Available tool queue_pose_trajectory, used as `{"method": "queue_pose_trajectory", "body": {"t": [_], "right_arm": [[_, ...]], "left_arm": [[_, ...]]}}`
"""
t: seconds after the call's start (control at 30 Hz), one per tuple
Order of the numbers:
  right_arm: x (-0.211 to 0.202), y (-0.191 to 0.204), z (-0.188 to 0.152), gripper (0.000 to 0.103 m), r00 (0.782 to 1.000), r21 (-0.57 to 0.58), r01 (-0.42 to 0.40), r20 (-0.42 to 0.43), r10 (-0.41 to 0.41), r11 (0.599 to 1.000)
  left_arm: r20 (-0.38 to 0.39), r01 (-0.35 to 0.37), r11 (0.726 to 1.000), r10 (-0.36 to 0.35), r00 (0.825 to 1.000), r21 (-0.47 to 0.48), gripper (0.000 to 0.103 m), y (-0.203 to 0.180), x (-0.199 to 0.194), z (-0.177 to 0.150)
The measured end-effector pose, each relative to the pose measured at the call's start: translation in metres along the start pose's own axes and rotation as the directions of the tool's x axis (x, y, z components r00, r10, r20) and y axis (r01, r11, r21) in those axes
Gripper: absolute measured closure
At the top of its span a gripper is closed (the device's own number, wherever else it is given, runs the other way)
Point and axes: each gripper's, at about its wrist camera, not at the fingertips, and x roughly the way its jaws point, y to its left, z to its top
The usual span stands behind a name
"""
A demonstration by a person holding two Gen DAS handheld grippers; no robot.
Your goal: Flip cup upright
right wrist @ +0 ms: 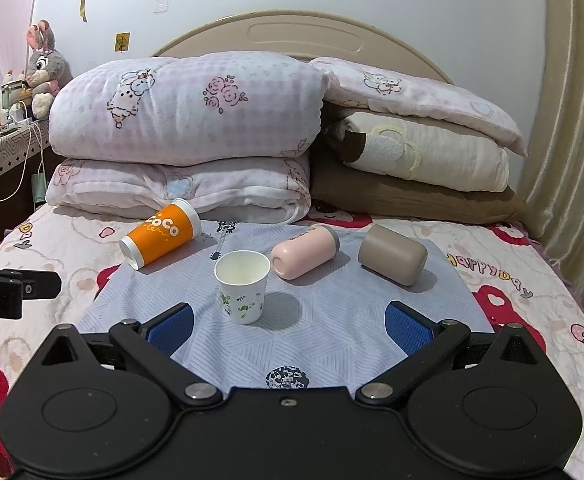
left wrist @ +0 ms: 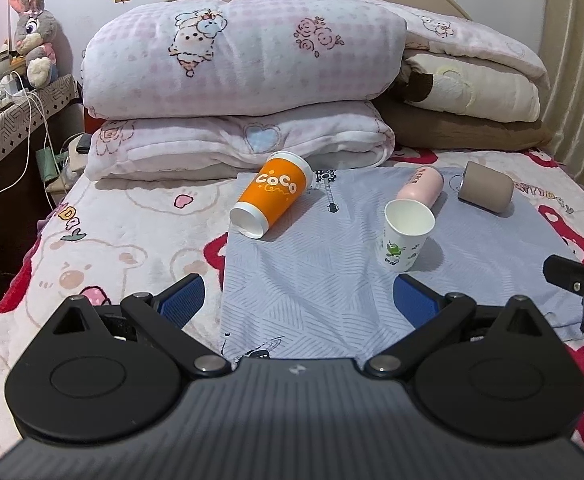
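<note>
Tipping is the main hazard: the bed (right wrist: 492, 272) is soft, and the grey cloth (right wrist: 332, 340) over it gives no firm base, so a cup set down off-vertical is likely to fall again. The white paper cup (right wrist: 243, 286) already stands upright, mouth up, near the middle of the cloth; a careless sweep toward any other cup could knock it over. Three cups lie on their sides and still need flipping: the orange cup (right wrist: 159, 236) at the cloth's far left corner, the pink cup (right wrist: 304, 252) just behind the white one, and the taupe cup (right wrist: 392, 256) to the far right. All three are round and may roll away under a one-sided push. Thin paper walls may crush under a hard squeeze.

The left gripper (left wrist: 300, 300) and right gripper (right wrist: 287, 328) both have jaws spread wide, holding nothing. No lying cup sits between either pair of jaws; all three are well ahead of the fingertips. In the right wrist view the white cup stands just ahead of the jaws, left of centre, with the pink cup beyond it.
</note>
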Motion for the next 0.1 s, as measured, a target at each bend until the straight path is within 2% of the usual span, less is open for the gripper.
{"method": "queue_pose_trajectory", "body": {"t": [0.1], "right_arm": [[0.0005,-0.0001,-0.0002,0.000,1.000,-0.001,0.000,0.000,0.000,1.000]], "left_arm": [[-0.001,0.001,1.000,-0.001,1.000,-0.003,0.001,0.0005,0.0003,0.0000]]}}
